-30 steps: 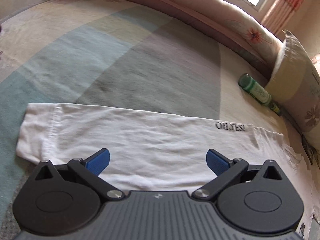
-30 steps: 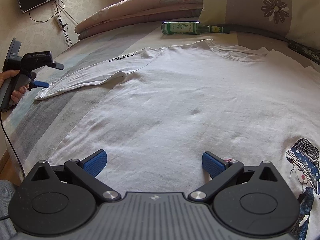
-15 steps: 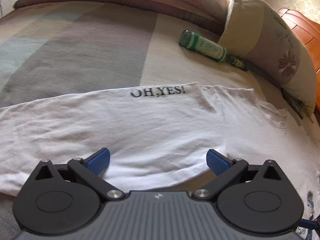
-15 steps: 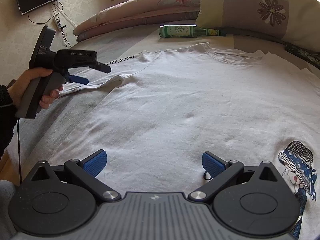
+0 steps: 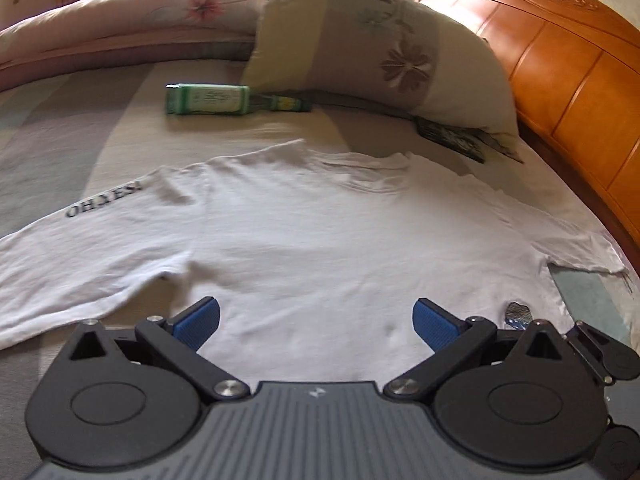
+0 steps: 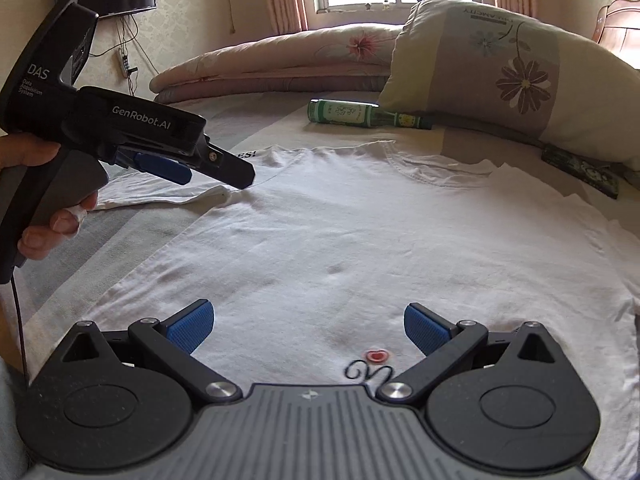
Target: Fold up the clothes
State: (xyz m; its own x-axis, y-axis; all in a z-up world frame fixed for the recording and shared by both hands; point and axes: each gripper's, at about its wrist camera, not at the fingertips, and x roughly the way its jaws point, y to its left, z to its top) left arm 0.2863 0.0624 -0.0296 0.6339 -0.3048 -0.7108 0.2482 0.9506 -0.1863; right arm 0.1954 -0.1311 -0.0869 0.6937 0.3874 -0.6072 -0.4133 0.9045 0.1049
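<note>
One garment: white T-shirt (image 6: 360, 240) spread flat on bed (image 5: 60, 140), sleeve lettered "OH,YES!"
Left gripper (image 5: 316, 320): wide apart, empty, above shirt.
Right gripper (image 6: 306, 326): wide apart, empty, above hem print.

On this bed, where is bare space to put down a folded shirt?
Free: the striped bedsheet left of the green bottle, above the shirt sleeve. Crowded: by the pillow, where the bottle lies.
</note>
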